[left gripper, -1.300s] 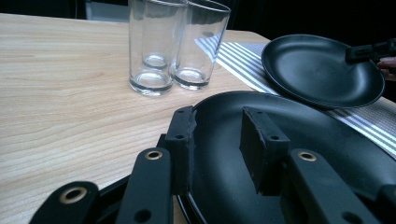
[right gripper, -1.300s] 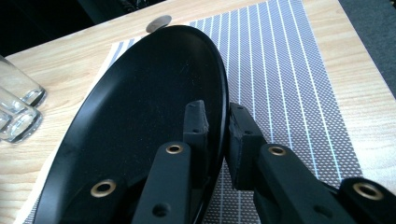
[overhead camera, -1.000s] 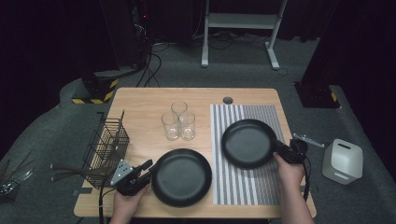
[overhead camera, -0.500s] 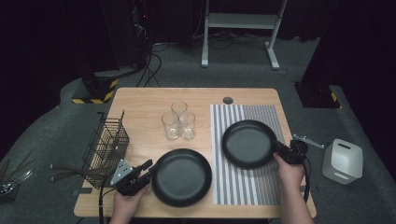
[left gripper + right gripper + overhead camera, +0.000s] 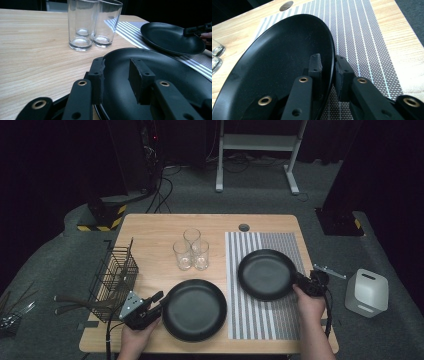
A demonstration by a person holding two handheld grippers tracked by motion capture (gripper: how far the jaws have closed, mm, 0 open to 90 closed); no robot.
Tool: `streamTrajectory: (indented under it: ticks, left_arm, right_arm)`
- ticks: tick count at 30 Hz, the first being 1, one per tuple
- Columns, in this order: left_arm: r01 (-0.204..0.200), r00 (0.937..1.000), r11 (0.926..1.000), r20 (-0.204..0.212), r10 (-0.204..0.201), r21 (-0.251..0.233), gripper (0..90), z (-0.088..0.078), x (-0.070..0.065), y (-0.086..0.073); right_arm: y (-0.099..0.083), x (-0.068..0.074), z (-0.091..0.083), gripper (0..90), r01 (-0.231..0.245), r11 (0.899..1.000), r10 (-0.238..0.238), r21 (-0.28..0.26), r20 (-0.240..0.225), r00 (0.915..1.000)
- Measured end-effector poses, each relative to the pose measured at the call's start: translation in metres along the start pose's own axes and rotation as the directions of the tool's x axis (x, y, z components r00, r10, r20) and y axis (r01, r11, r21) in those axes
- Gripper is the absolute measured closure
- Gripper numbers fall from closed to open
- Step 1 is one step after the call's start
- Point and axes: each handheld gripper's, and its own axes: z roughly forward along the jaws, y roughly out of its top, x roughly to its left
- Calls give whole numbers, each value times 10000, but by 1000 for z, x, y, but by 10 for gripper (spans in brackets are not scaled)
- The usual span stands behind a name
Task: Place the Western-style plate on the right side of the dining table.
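Two black plates lie on the wooden table. The nearer plate [image 5: 194, 310] [image 5: 175, 82] rests on bare wood at the front. My left gripper [image 5: 159, 301] [image 5: 117, 72] straddles its left rim: one pad is against the outside of the rim, and the other stands inside the plate with a clear gap. The farther plate [image 5: 266, 274] [image 5: 274, 62] [image 5: 172, 37] sits on the striped mat [image 5: 270, 320] [image 5: 362, 32] and looks slightly tilted. My right gripper [image 5: 298, 281] [image 5: 328, 66] is shut on its right rim, one pad on each side.
Three clear glasses [image 5: 191, 250] [image 5: 92, 25] stand together behind the nearer plate. A black wire basket [image 5: 114, 277] sits at the table's left edge, with utensil handles [image 5: 75, 302] sticking out to the left. A white device [image 5: 366, 292] stands on the floor at the right.
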Motion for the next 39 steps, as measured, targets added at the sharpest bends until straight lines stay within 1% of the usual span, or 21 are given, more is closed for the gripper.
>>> streamTrajectory:
  ticks: [10, 14, 21, 22, 24, 26, 27, 29, 30, 32, 34, 37, 39]
  left_arm:
    - [12, 10000, 10000, 6, -12, 37, 651, 0, 1, -1]
    - [14, 10000, 10000, 3, -14, 34, 651, 0, 0, -1]
    - [23, 10000, 10000, 15, -23, 43, 651, 0, 0, -1]
    - [20, 10000, 10000, 9, -20, 34, 651, 0, 0, -1]
    - [24, 10000, 10000, 19, -24, 34, 651, 0, 0, -1]
    - [-1, 10000, 10000, 16, 1, 45, 651, 0, 0, -1]
    - [-5, 10000, 10000, 21, 5, 49, 651, 0, 0, -1]
    - [-31, 10000, 10000, 11, 31, 67, 651, 0, 0, -1]
    - [-43, 10000, 10000, 0, 44, 82, 650, 1, -1, -1]
    - [-69, 10000, 9999, -21, 69, 102, 643, 1, -2, -1]
    - [-264, 9996, 9995, -71, 265, 167, 638, 1, -3, 0]
    - [-379, 9992, 9991, -112, 381, 214, 633, 1, -5, 1]
    - [-391, 9992, 9989, -114, 394, 253, 633, 1, -5, 1]
  right_arm:
    - [-3, -1, 4, 758, -94, 9996, 87, 257, 285, 9996]
    - [-2, -1, 5, 756, -27, 9996, 18, 280, 324, 9995]
    - [-3, 0, 5, 750, 112, 9991, -135, 416, 562, 9983]
    - [-3, 1, 5, 749, 249, 9987, -278, 443, 657, 9974]
    - [-2, 2, 4, 749, 329, 9982, -369, 492, 817, 9960]
    - [-3, 3, 4, 758, 488, 9970, -551, 604, 1077, 9927]
    - [-3, 4, 4, 770, 590, 9966, -659, 580, 1252, 9899]
    - [-2, 5, -1, 770, 824, 9962, -853, 275, 1348, 9872]
    - [-1, 8, -3, 773, 1098, 9935, -1131, 310, 1423, 9833]
    - [1, 15, -7, 770, 1561, 9870, -1601, 386, 1433, 9766]
    - [-1, 21, -9, 761, 1933, 9806, -1959, 319, 1456, 9698]
    - [-5, 29, -8, 752, 2317, 9720, -2348, 384, 1441, 9613]
    - [-8, 31, -8, 743, 2347, 9714, -2375, 365, 1393, 9614]
